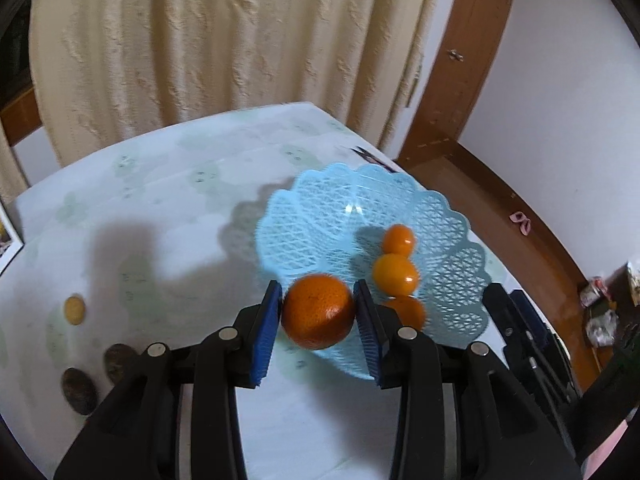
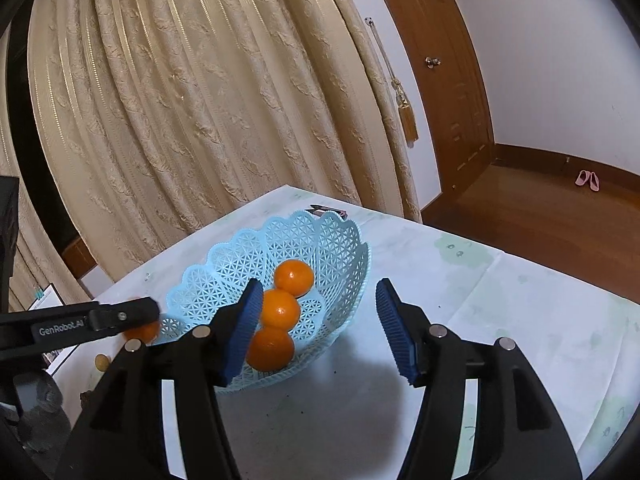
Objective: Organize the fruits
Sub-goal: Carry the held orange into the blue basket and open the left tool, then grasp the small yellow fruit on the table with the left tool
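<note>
Left tongs (image 1: 318, 312) clamped on a large orange (image 1: 318, 311), blue pads (image 1: 269, 322) pressing both its sides, held at the near rim of the blue lattice basket (image 1: 448, 236). Right tongs (image 2: 316, 328) spread wide, nothing between them, over the counter (image 2: 500, 300) just beside the basket. Three small oranges (image 2: 279, 310) lie in a row inside the basket. Beyond: cream curtain (image 2: 180, 92), brown wooden door (image 2: 444, 80).
</note>
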